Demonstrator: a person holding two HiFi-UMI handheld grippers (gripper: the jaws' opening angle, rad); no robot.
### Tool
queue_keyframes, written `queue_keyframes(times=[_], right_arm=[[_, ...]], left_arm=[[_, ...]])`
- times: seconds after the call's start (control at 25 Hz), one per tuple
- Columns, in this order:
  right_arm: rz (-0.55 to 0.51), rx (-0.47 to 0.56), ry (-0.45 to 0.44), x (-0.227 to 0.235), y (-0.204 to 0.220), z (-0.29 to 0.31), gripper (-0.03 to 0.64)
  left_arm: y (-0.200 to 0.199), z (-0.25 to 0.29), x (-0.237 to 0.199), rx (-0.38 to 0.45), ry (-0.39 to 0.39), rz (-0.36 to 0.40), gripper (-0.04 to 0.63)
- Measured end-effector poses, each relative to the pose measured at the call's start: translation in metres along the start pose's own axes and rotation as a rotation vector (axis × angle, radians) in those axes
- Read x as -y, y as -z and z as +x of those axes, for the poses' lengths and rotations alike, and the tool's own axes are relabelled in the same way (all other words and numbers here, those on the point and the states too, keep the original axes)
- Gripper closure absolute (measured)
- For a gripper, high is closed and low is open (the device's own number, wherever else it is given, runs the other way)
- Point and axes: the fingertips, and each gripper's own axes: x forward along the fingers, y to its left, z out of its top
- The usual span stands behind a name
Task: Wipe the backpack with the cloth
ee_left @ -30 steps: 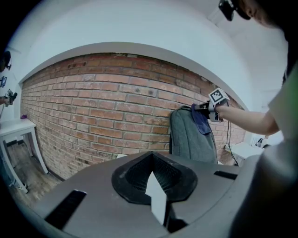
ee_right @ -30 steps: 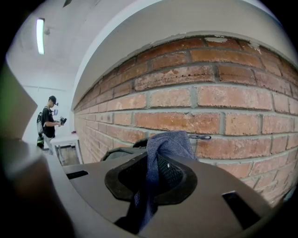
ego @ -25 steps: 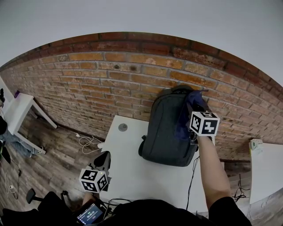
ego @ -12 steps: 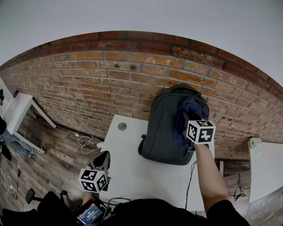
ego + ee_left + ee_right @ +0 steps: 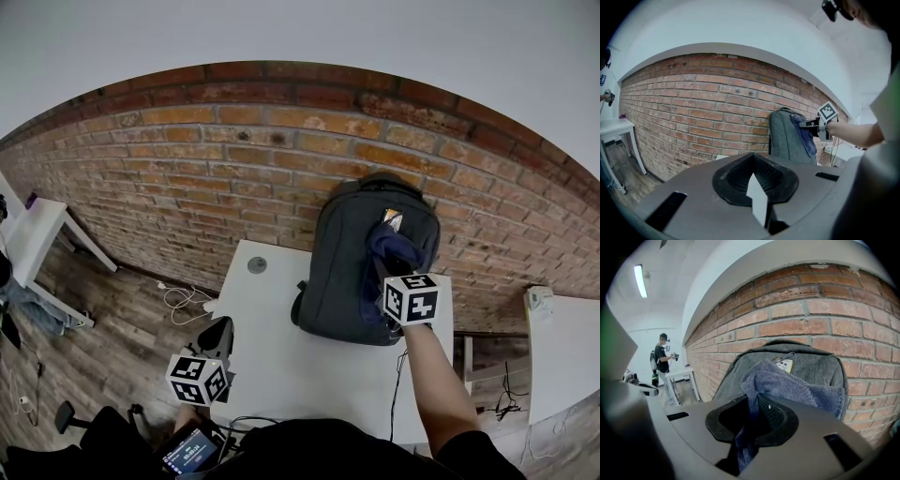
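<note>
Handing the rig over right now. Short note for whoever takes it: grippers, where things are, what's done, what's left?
Right gripper: shut on the blue cloth, which is pressed to the backpack's front.
Left gripper: jaws together, nothing in them, held low near the body, off the table.
Backpack: upright on the white table, back against the brick wall.
Done: cloth is on the upper front, on the person's right side. How much is already wiped can't be told.
Left: probably the lower front and the left side. The left gripper could steady the bag.
</note>
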Motion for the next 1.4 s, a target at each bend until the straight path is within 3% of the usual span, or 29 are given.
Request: queue_keyframes(times=[0.32,0.84,1.4], right_arm=[[-0.043,-0.015,-0.006,-0.019,0.039,-0.014,0.569],[0.051,-0.009,-0.082,-0.041,0.096,-0.041,0.569],[0.042,-0.072,-0.13,-0.057,0.152,-0.057,0.569]], left_arm=[[-0.001,0.0,-0.001,0.001,-0.002,0.003,0.598],[0.001,0.002,0.002,-0.008,0.016,0.006,0.598],[-0.003,-0.002,-0.005,-0.015,0.021,0.022,0.598]])
